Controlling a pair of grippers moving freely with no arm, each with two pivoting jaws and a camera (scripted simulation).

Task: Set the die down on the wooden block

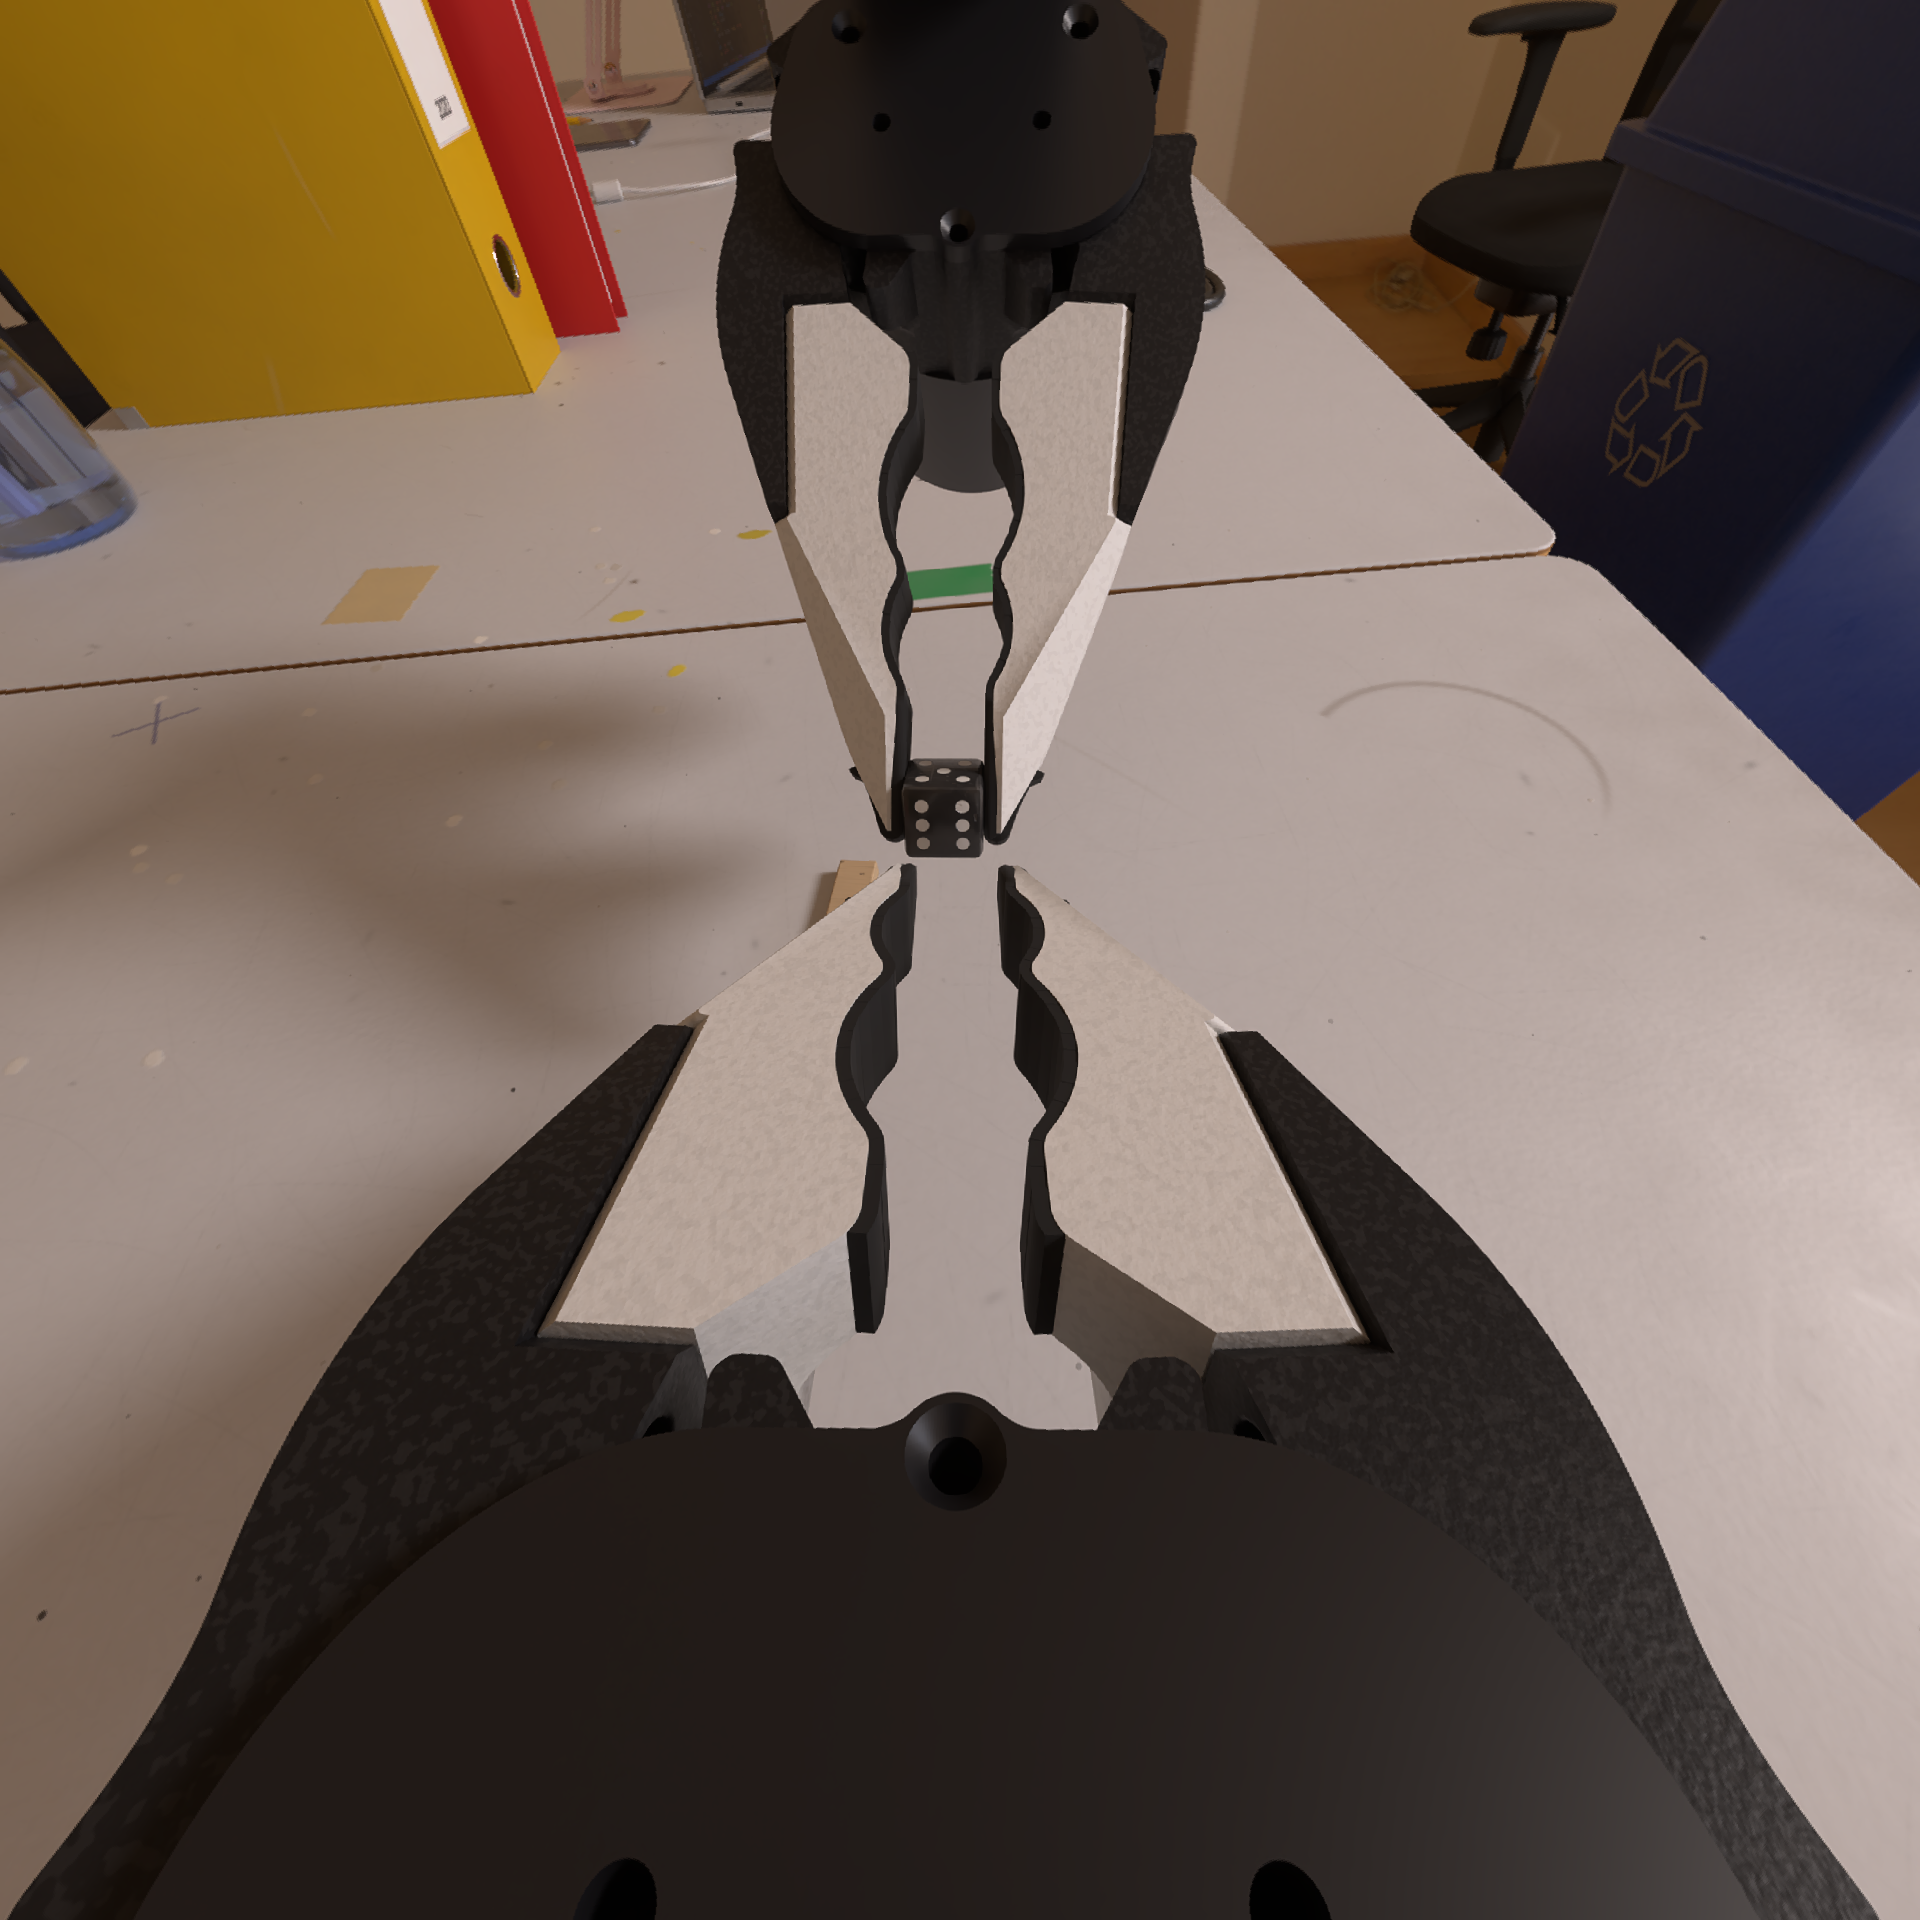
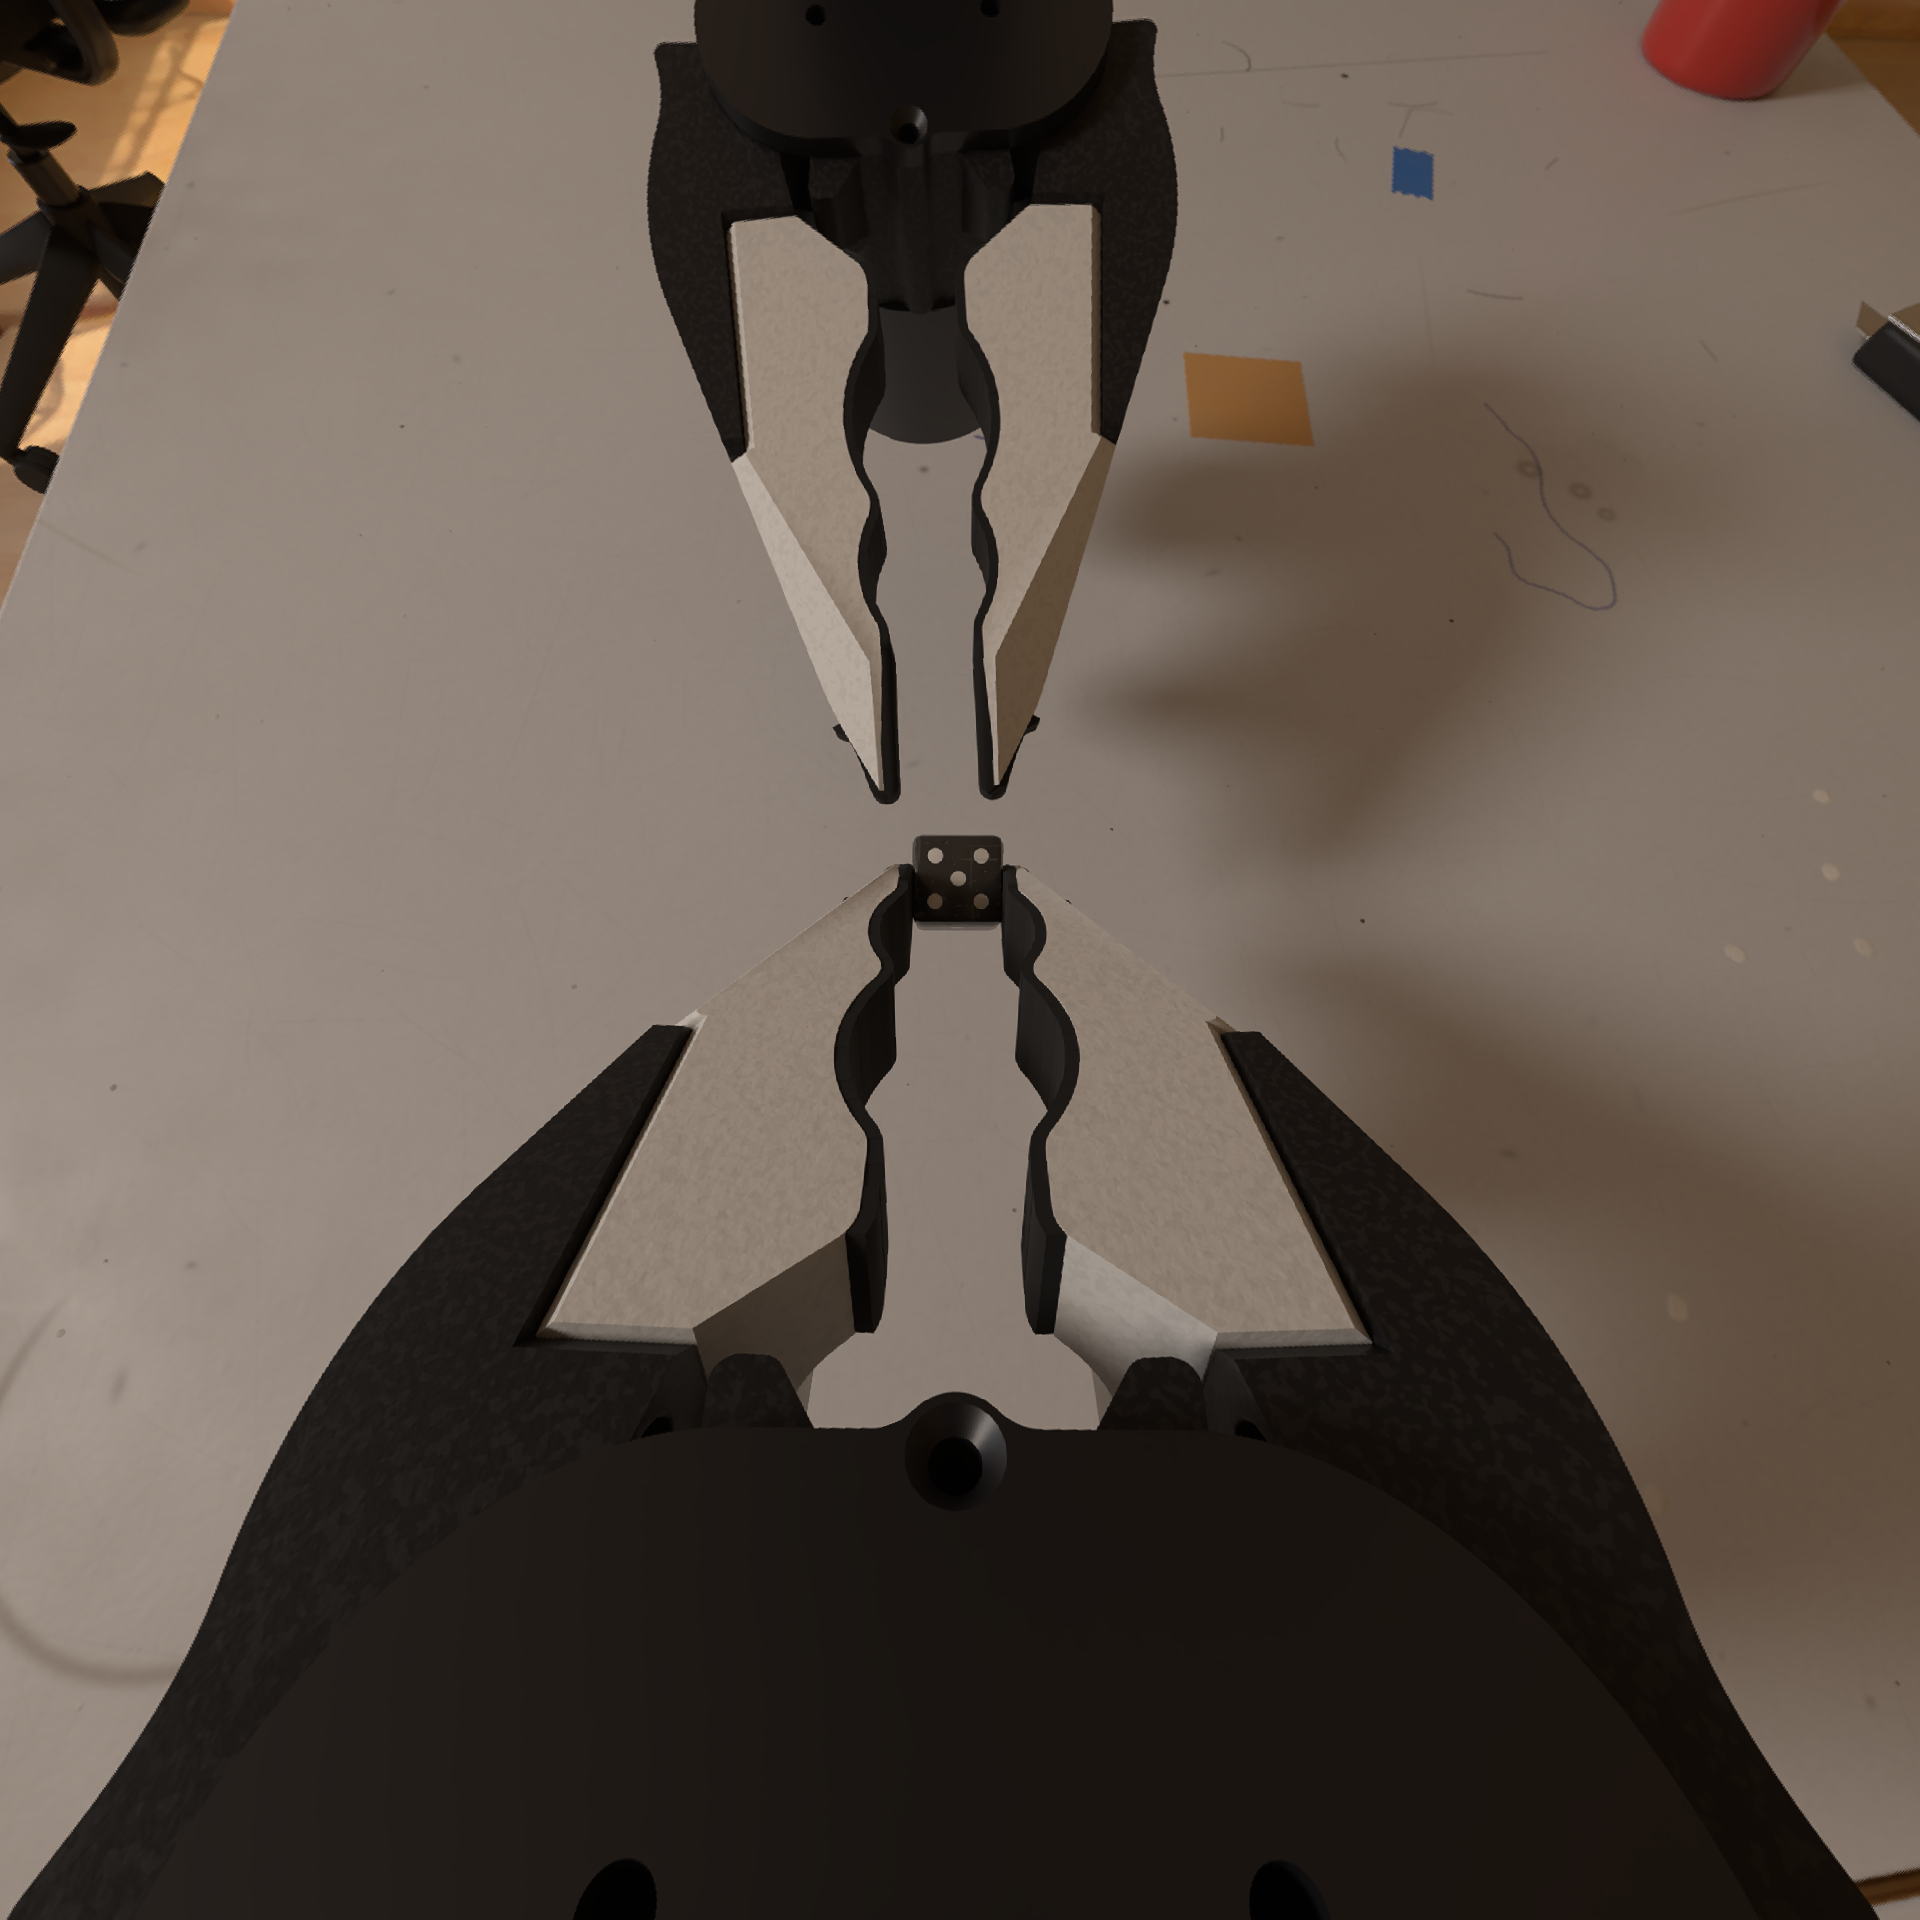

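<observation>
A black die with white pips (image 2: 957, 881) is held between the fingertips of my right gripper (image 2: 957, 885), above the grey table (image 2: 416, 727). In the left wrist view the die (image 1: 943, 808) shows in the right gripper (image 1: 943, 831), which points toward me. My left gripper (image 1: 957, 878) is open about a die's width and empty, tip to tip with the right one, a small gap apart. It also shows in the right wrist view (image 2: 935, 795). A corner of the tan wooden block (image 1: 854, 883) shows on the table behind my left gripper's left finger; the rest is hidden.
A yellow binder (image 1: 260, 208) and a red binder (image 1: 540, 177) stand at the far left. A clear container (image 1: 52, 468) is at the left edge. A blue recycling bin (image 1: 1714, 416) and an office chair (image 1: 1507, 208) stand beyond the table's right edge. A red cup (image 2: 1735, 42) is far off.
</observation>
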